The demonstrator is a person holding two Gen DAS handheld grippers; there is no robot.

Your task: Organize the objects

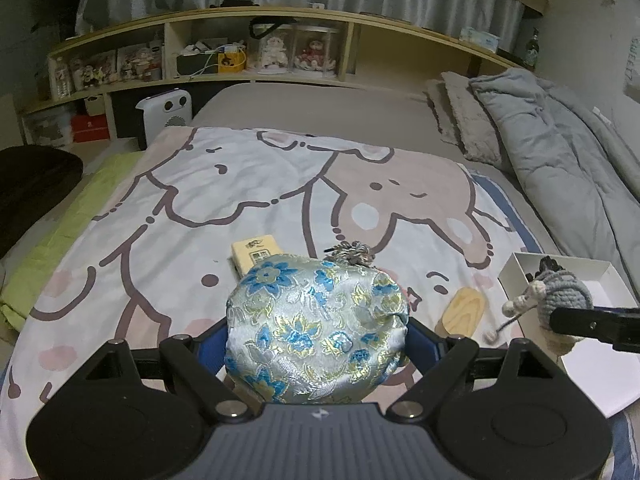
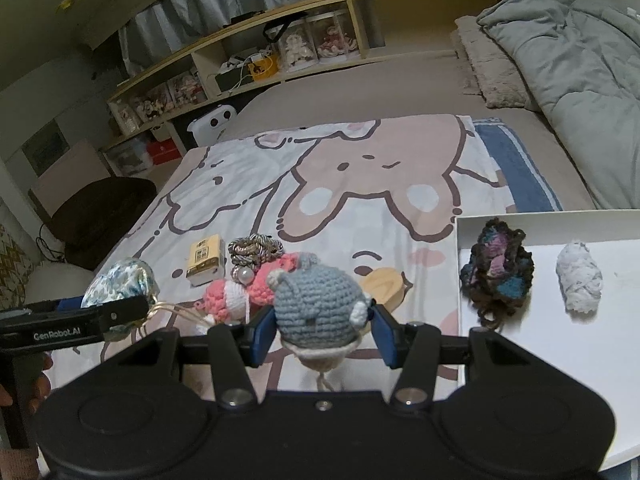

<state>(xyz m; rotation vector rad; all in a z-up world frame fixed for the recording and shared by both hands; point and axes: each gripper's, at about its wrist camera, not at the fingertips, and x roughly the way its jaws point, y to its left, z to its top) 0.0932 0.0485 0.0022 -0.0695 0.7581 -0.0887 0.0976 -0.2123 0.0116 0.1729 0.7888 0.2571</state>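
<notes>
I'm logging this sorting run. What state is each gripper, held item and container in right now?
left gripper: shut on brocade pouch
right gripper: shut on grey crochet toy
white box: open, holding a dark yarn piece and a white yarn piece
pink crochet toy: lying on the blanket
wooden piece: lying on the blanket

Your right gripper (image 2: 324,330) clamps a grey crocheted toy (image 2: 316,304) between its blue pads (image 2: 382,334), above the cartoon blanket (image 2: 360,200). To your right, the white box (image 2: 560,360) holds a dark yarn piece (image 2: 498,270) and a white yarn bundle (image 2: 579,280), lying apart. To your left, the left gripper (image 2: 120,314) grips a floral pouch (image 2: 120,284); a pink crocheted toy (image 2: 240,294) lies between.
</notes>
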